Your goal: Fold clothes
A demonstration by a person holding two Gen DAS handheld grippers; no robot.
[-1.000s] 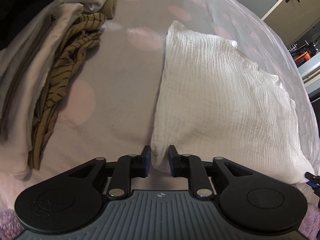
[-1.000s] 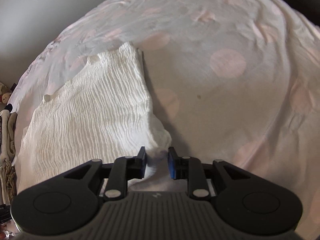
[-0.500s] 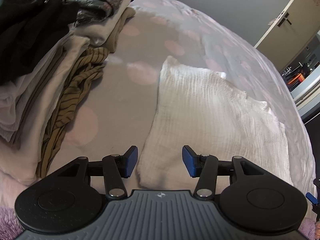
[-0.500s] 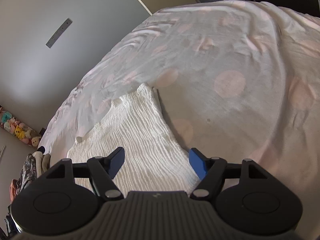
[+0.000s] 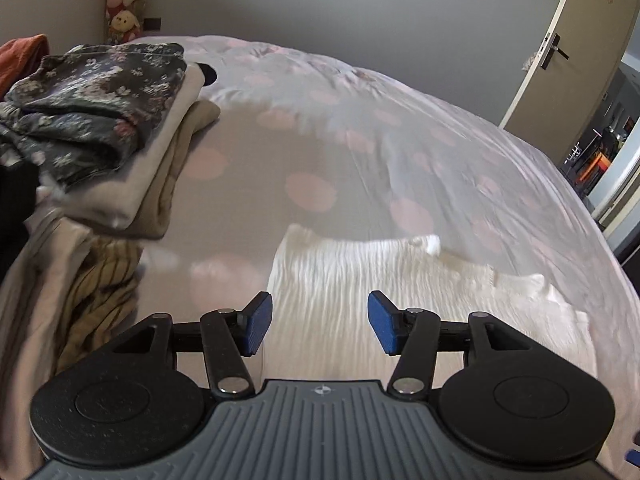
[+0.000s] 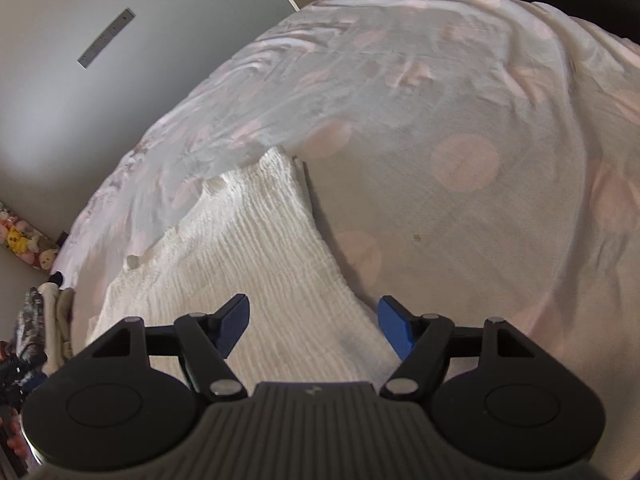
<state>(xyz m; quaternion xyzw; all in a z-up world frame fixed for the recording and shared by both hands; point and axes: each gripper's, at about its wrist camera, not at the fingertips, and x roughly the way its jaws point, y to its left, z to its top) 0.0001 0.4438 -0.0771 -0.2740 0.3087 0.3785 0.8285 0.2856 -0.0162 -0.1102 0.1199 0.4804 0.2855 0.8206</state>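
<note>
A white crinkled garment lies folded flat on the bed, seen from its left side in the left wrist view and from its right side in the right wrist view. My left gripper hangs open above the garment's near left part, with nothing between its blue pads. My right gripper is open too, raised over the garment's near right corner. Neither one touches the cloth.
A stack of folded and loose clothes stands at the left, topped by a dark floral piece, with a striped ochre item lower down. The grey bedsheet with pink dots spreads to the right. A door stands open far right.
Both grippers were shut on the garment's near corners one second ago. They have let go, opened wide, and lifted up and back from the cloth.
</note>
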